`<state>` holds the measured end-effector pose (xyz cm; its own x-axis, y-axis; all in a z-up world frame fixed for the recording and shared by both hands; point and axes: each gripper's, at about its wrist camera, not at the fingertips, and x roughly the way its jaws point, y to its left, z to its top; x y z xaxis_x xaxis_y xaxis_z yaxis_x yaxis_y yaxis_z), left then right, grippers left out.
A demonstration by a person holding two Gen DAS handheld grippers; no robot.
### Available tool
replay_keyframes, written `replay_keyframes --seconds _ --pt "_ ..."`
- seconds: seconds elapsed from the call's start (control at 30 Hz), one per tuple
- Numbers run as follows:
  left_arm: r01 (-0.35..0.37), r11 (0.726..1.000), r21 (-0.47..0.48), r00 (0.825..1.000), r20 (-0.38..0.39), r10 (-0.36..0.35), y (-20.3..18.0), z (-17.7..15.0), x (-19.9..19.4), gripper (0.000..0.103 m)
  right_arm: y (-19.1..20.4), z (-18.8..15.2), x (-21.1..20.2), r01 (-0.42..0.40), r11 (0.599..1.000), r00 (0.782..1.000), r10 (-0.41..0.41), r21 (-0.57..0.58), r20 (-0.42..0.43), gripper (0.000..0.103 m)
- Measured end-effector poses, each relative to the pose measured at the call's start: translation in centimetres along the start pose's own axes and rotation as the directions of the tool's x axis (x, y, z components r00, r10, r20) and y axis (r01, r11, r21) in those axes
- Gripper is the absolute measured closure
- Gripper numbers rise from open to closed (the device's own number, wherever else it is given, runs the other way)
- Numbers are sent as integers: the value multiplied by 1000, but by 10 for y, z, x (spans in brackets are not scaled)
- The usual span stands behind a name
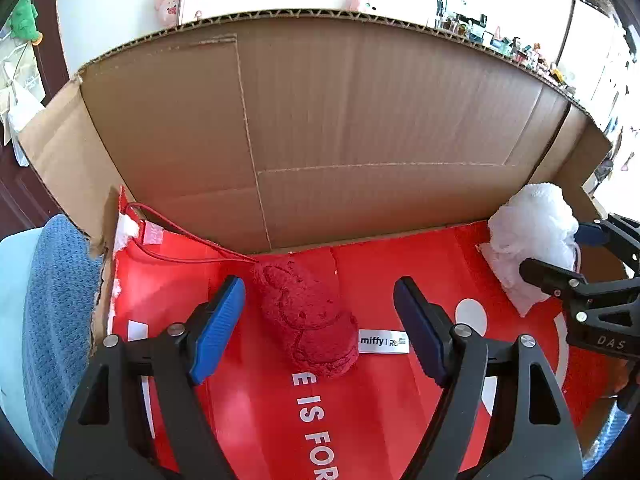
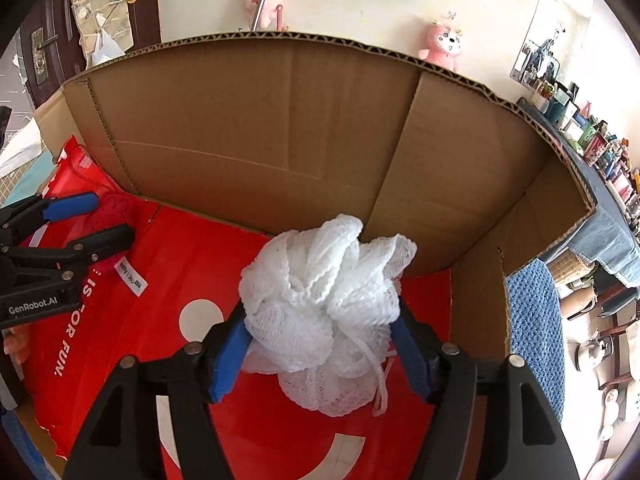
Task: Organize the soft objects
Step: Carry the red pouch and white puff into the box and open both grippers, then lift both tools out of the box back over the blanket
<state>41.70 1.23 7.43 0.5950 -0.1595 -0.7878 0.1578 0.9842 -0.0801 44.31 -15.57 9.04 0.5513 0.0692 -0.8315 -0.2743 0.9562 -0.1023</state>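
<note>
A red Miffy-shaped sponge (image 1: 310, 316) with a red cord and white label lies on the red bag (image 1: 256, 408) lining the cardboard box (image 1: 320, 120). My left gripper (image 1: 318, 326) is open, its blue pads on either side of the sponge without touching it. A white mesh bath pouf (image 2: 324, 304) rests on the red bag (image 2: 192, 264) in the box's right part. My right gripper (image 2: 320, 350) stands wide around the pouf, pads beside it; it looks open. The pouf (image 1: 532, 236) and right gripper (image 1: 568, 256) also show in the left wrist view.
The box's back wall (image 2: 280, 128) rises close ahead, side walls at left (image 1: 68, 160) and right (image 2: 480, 300). Blue towels lie outside the box at left (image 1: 56, 312) and right (image 2: 536, 328). Plush toys (image 2: 442, 44) hang on the wall behind.
</note>
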Motion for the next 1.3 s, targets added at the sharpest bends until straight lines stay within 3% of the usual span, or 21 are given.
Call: replay_keyframes --seconds 0.43,0.6,0.67,0.8,0.97,1.13,1.3 --pt "-8 1000 12 997 80 7 6 -15 -35 16 5 1 -32 18 1000 997 -19 9 74 22" --pt "-23 1000 0 991 129 23 10 -19 -65 16 7 -2 -61 11 1000 991 -14 24 131 19" --pt "-25 1000 -12 988 149 26 8 -18 -78 15 9 -5 -78 3 999 986 -8 34 166 13" --pt "-6 999 -36 978 209 13 -1 -20 -111 7 14 -14 -109 9 999 973 -16 33 232 9" --pt "-31 999 -34 956 292 39 -5 -36 -153 7 23 -31 -150 -3 1000 950 -6 29 311 3" --pt "-71 997 -24 919 386 74 -12 -60 -195 4 33 -60 -190 10 1000 915 -21 30 402 0" --pt "-153 988 -13 858 494 140 -25 -96 -235 0 46 -97 -225 7 999 876 -31 52 481 0"
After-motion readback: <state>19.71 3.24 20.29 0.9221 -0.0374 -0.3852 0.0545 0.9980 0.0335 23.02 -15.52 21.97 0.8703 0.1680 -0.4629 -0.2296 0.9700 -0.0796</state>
